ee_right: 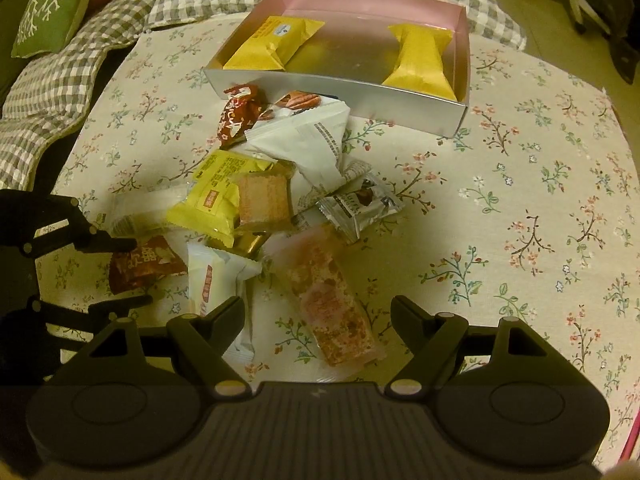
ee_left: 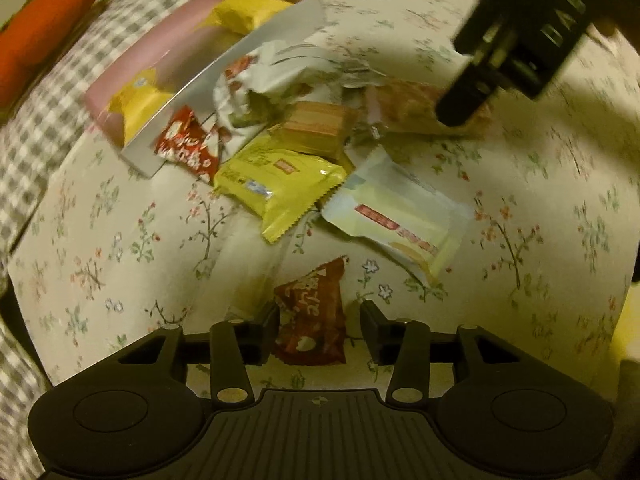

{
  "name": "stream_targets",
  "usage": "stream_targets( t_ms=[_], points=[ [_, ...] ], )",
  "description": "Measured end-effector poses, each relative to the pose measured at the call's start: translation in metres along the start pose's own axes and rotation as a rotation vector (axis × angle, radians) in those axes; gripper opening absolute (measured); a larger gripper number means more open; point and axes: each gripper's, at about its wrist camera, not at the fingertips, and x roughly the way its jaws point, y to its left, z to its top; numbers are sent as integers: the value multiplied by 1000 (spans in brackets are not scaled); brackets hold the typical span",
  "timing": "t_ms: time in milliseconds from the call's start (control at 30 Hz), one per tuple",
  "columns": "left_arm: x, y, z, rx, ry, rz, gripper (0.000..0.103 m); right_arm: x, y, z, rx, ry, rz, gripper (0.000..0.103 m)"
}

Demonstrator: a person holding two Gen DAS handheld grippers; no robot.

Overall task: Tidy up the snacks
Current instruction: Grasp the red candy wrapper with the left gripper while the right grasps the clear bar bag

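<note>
One red snack packet lies between the left tongs.

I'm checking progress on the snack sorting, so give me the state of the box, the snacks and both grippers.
Box: open, no lid, two yellow packets inside.
Loose snacks: heaped on the cloth, outside the box.
Red packet: lying on the cloth between the left gripper's fingers.
Left gripper: open, gap showing beside the packet.
Right gripper: open, over the pink bar.
</note>
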Motion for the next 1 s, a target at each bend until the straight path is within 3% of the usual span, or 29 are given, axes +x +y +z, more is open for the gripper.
stream_targets(
  t_ms=[267, 400, 500, 767, 900, 1000],
  points=[
    [14, 5, 3, -104, 35, -52, 45, 0, -2, 1, 11, -2, -4, 78],
    [19, 10, 4, -167, 53, -70, 32, 2, -3, 1, 10, 0, -10, 77],
    [16, 11, 6, -192, 42, -77, 28, 5, -4, 0, -3, 0, -21, 76],
    [8, 15, 8, -221, 25, -75, 28, 16, -5, -4, -58, 17, -15, 73],
    [-5, 19, 7, -258, -12, -87, 28, 26, 3, -7, -117, 32, -14, 68],
    [-10, 22, 9, -277, -36, -94, 28, 33, 7, -8, -146, 50, -16, 58]
  ],
)
